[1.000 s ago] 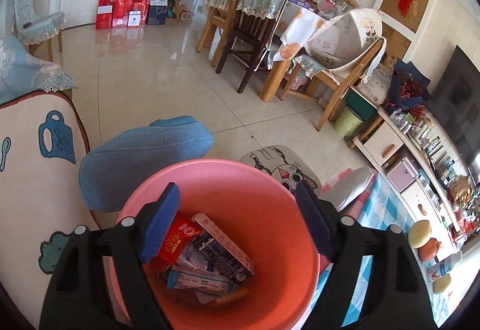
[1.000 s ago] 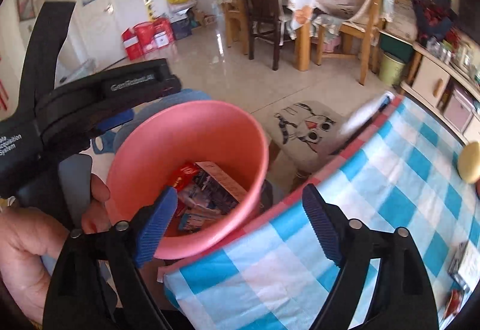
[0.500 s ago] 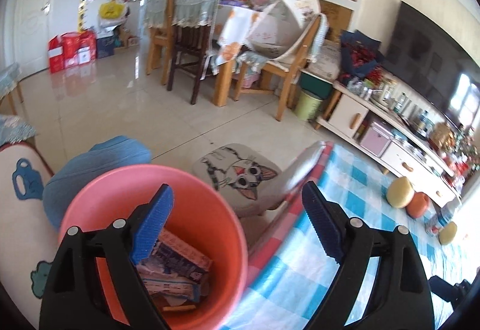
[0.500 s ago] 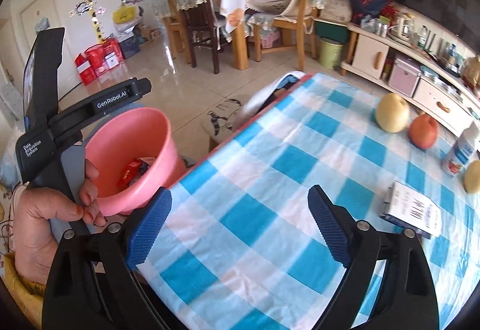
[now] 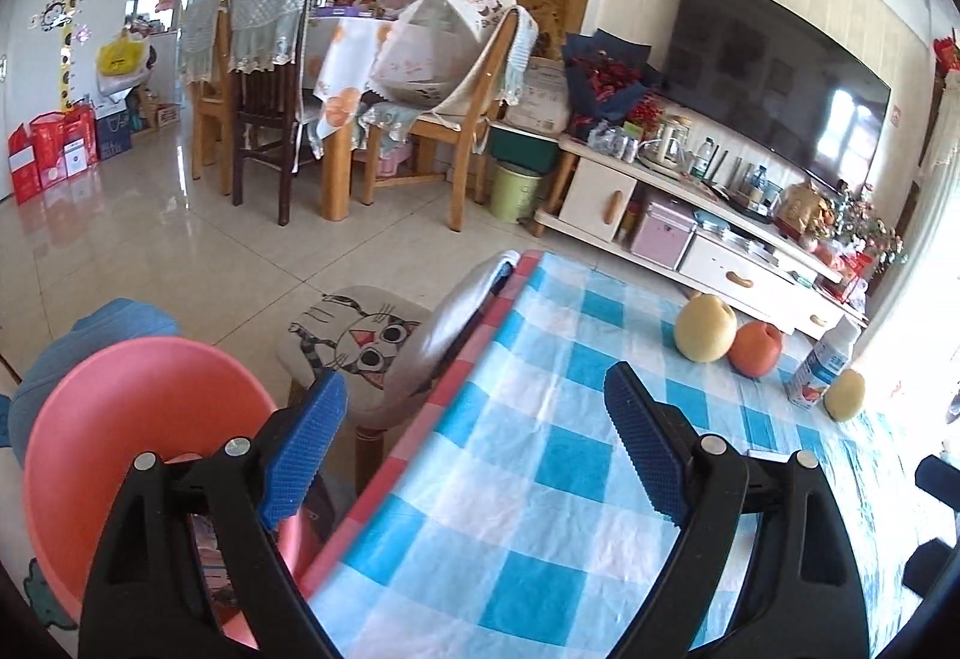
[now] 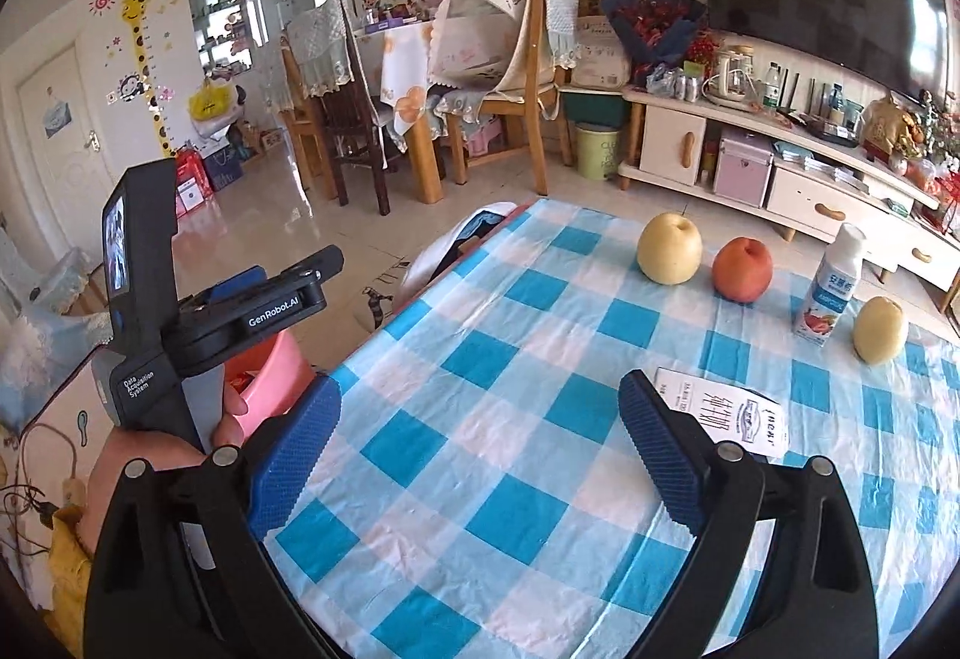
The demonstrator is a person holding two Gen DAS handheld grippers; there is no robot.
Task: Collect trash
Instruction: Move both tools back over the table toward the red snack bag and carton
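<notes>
The left gripper point(image 5: 474, 443) is spread wide and empty at the frame's bottom centre, above the checked tablecloth's point(image 5: 540, 485) edge. The pink bin point(image 5: 120, 431) sits at lower left, holding cartons. The right gripper point(image 6: 480, 443) is likewise wide and empty; a flat white carton point(image 6: 729, 413) lies on the cloth just beyond its right finger, lower right.

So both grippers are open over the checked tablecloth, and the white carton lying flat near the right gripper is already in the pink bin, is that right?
Not quite. The white carton is not in the pink bin; it lies flat on the checked tablecloth, just beyond the right gripper, as the right wrist view shows. The rest holds: the left gripper and the right gripper are both open over the tablecloth.
</notes>
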